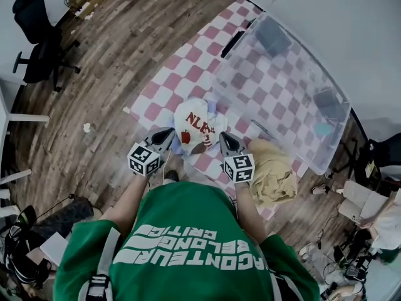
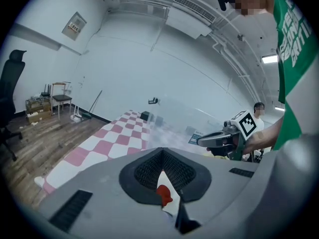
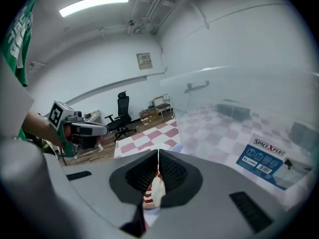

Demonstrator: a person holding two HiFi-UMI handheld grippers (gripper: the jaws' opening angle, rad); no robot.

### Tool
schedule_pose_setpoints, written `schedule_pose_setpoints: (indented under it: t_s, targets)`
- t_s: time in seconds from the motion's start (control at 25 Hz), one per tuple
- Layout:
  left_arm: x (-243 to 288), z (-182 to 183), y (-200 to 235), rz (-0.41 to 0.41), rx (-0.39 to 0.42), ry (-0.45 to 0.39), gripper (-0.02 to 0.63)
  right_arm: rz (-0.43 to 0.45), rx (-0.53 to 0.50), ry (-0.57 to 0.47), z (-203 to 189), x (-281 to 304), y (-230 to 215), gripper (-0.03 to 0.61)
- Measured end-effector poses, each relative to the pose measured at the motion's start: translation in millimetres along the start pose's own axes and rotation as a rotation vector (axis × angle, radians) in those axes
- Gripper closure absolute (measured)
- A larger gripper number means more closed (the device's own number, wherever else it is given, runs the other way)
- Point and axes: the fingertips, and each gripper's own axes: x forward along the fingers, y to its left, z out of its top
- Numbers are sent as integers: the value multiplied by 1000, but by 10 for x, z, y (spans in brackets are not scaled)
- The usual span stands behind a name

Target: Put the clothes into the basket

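Both pairs of jaws are closed on one white garment [image 1: 197, 125] with red print: the left gripper [image 1: 168, 137] pinches its left edge, the right gripper [image 1: 224, 142] its right edge. The garment is held bunched over the checked mat [image 1: 169, 83], just beside the clear basket [image 1: 282, 86]; its long axis runs side to side between the grippers and its print faces up. A yellow cloth [image 1: 272, 171] lies on the mat to the right.

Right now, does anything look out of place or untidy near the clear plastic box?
Nothing looks damaged or spilled. A crumpled yellow cloth lies on the pink-and-white checkered mat, outside the clear plastic box, and a small white scrap lies on the wooden floor.
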Motion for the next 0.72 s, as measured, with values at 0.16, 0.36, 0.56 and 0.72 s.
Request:
schedule_pose_setpoints:
  t_s: [0.16, 0.36, 0.56, 0.72]
  targets:
    - [121, -208, 130, 32, -40, 43, 611, 20, 3, 53, -131, 192, -50, 566]
    - [256, -427, 249, 58, -71, 103, 607, 47, -9, 116, -270, 415, -56, 566]
    - [379, -650, 321, 74, -121, 165, 498, 85, 11, 176, -462, 576, -49, 419]
    - [448, -840, 368, 88, -151, 224, 358, 84, -8, 220, -605, 650, -63, 330]
